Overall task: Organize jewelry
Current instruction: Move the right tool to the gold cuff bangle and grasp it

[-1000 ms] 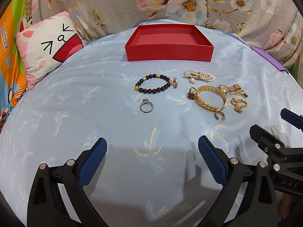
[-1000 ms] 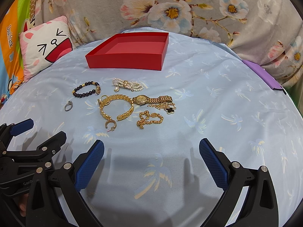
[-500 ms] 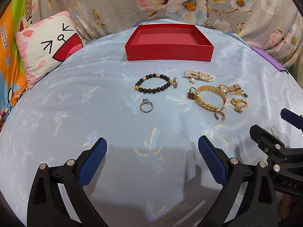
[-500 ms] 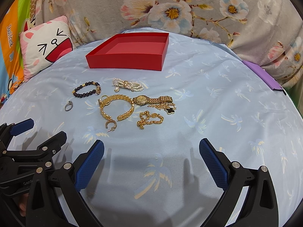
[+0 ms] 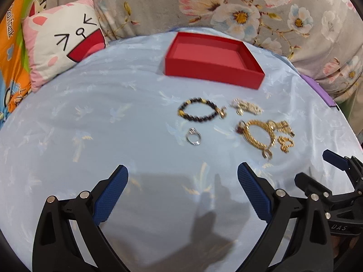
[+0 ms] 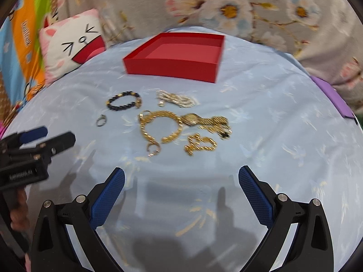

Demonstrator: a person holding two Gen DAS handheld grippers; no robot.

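Observation:
An empty red box [image 5: 213, 61] [image 6: 177, 56] stands at the far side of the blue cloth. In front of it lie a dark bead bracelet [image 5: 199, 112] [image 6: 123, 103], a silver ring [image 5: 193, 137] [image 6: 101, 120], a pearl piece [image 5: 246, 108] [image 6: 177, 99], a gold chain bracelet [image 5: 258, 136] [image 6: 158, 127], a gold watch [image 6: 204, 120] and a small gold chain [image 6: 200, 145]. My left gripper [image 5: 182, 195] is open and empty, short of the ring. My right gripper [image 6: 181, 195] is open and empty, short of the gold pieces.
A cat-face cushion [image 5: 63, 43] lies at the back left. A floral fabric backrest [image 5: 249, 6] rises behind the box. A purple item [image 6: 335, 102] sits at the cloth's right edge. The other gripper shows at each view's side, the right one [image 5: 335, 181] and the left one [image 6: 29, 149].
Both grippers have moved; the views are blurred. The left view has swung left, so the jewelry sits further right. The right gripper has come closer to the gold pieces. Jaws stay open.

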